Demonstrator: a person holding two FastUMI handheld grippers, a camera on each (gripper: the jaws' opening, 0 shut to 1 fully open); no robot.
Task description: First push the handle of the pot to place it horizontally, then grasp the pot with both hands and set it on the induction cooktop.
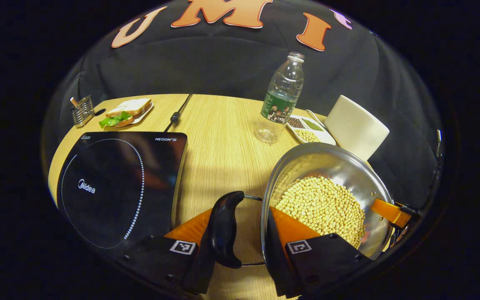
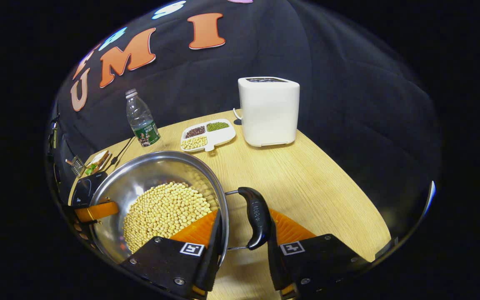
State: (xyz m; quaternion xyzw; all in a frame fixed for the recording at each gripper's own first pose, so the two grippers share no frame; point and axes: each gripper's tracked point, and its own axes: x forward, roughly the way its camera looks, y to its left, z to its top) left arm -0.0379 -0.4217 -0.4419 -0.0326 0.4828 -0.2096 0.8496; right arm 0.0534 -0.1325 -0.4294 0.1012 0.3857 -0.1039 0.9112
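Note:
A steel pot holding soybeans sits to the right of the black induction cooktop, with a strip of wooden table between them. In the left gripper view, my left gripper is shut across the pot's black side handle and rim, one finger outside the handle and the other inside the pot. In the right gripper view, my right gripper clamps the opposite handle and rim of the pot the same way. Each view shows the other gripper at the far rim. I cannot tell whether the pot touches the table.
A clear water bottle, a divided dish of beans and a white toaster stand behind the pot. A sandwich plate, a metal rack and a black cable lie behind the cooktop.

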